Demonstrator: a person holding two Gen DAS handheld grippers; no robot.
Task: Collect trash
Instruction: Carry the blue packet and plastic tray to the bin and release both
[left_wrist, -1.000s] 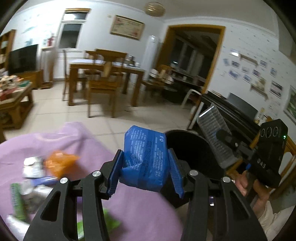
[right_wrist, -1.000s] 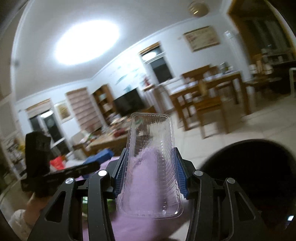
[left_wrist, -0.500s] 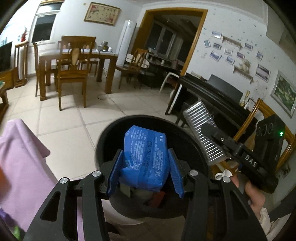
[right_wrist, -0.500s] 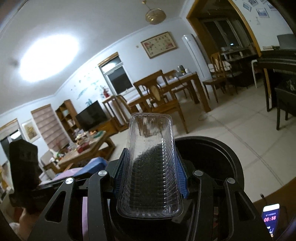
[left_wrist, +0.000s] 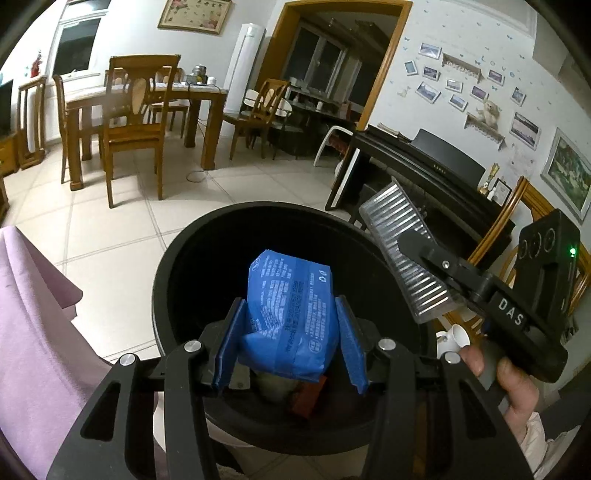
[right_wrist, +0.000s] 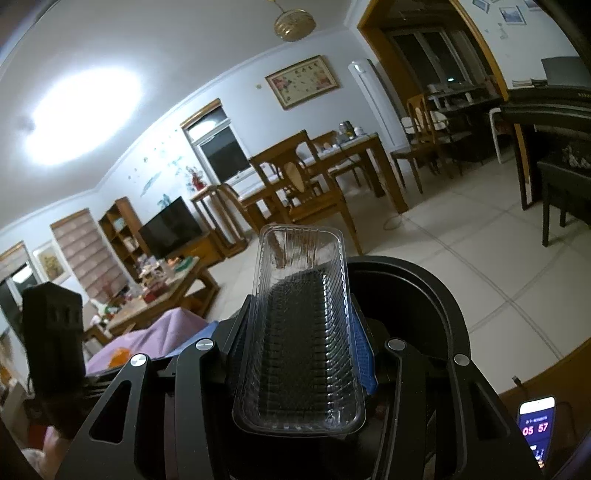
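My left gripper (left_wrist: 290, 341) is shut on a blue plastic packet (left_wrist: 290, 314) and holds it over the open mouth of a round black trash bin (left_wrist: 177, 258). Some trash lies at the bin's bottom. My right gripper (right_wrist: 301, 354) is shut on a clear ribbed plastic tray (right_wrist: 301, 332) and holds it above the same bin (right_wrist: 436, 291). The right gripper with its tray also shows in the left wrist view (left_wrist: 402, 251), at the bin's right rim.
A purple tablecloth (left_wrist: 33, 314) hangs at the left beside the bin. A phone (right_wrist: 535, 424) lies at the lower right. A dining table with chairs (left_wrist: 136, 110) stands across the tiled floor, and a black piano (left_wrist: 424, 166) to the right.
Both grippers have swung from the purple table over to the bin, each keeping its load. The bin now fills the lower middle of both views.
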